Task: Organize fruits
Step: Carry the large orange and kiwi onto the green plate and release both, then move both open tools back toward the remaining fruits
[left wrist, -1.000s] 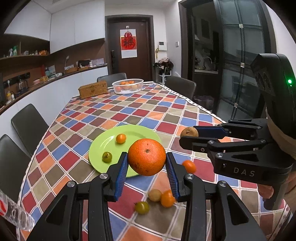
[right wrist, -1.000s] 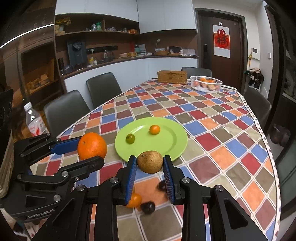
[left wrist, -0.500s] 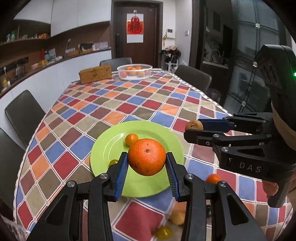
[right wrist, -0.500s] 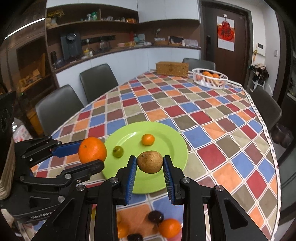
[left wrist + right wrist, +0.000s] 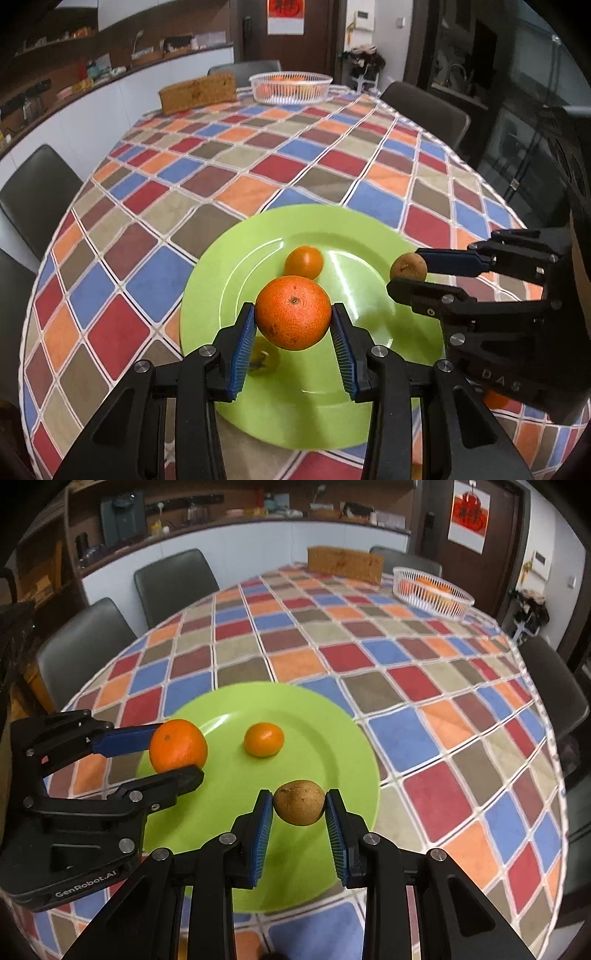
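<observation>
My left gripper (image 5: 293, 328) is shut on a large orange (image 5: 293, 312) and holds it over the near part of the green plate (image 5: 369, 236). My right gripper (image 5: 299, 812) is shut on a brown kiwi (image 5: 299, 802) above the plate's near right part (image 5: 332, 716). A small tangerine (image 5: 304, 262) lies on the plate, also in the right wrist view (image 5: 264, 739). A small green fruit (image 5: 264, 360) lies on the plate under the orange. Each gripper shows in the other's view: the right (image 5: 408, 273), the left (image 5: 177, 751).
A checkered cloth (image 5: 258, 147) covers the table. A white basket of oranges (image 5: 290, 87) and a brown box (image 5: 198, 92) stand at the far end. A small orange fruit (image 5: 495, 398) lies on the cloth behind the right gripper. Dark chairs (image 5: 173, 583) surround the table.
Both grippers have moved forward and down over the plate with their fruits held. The loose fruits on the near cloth have mostly dropped out of view.
</observation>
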Demonstrator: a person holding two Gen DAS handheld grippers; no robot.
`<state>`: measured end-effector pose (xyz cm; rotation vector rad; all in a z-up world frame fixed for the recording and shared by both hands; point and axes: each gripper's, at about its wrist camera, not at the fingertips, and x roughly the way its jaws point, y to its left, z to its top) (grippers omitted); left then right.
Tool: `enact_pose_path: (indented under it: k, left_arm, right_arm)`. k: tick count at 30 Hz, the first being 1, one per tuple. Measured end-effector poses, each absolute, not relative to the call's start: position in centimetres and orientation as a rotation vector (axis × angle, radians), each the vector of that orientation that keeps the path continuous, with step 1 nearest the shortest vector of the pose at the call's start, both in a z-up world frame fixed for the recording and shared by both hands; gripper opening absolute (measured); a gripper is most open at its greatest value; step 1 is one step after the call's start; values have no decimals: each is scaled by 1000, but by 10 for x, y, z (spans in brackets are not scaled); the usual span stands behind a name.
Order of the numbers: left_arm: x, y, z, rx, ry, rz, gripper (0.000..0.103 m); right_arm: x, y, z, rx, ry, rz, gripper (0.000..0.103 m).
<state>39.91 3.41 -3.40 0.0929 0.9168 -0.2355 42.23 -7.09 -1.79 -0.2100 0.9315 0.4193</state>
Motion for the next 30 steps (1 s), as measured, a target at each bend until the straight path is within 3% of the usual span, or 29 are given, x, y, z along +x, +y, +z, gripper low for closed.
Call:
enact_pose_path:
  k: [8,13,16,28,30]
  left_arm:
    - [411,37,-43,121,949,-231,40]
    - [405,39,-39,118,934,-220,42]
    - [391,39,-29,128,905,-229,48]
    - [312,40,31,136,753,-197,58]
    - [295,40,39,133,733,-199,60]
  right_arm:
    - [437,-72,-35,-148,978,397,31]
    - [433,-75,-30,-150,961,393,38]
    - [422,-78,-23,-162,934,392,38]
    - [355,-91,29,-176,776,408,38]
    - [340,-93,39,-163,746,415,45]
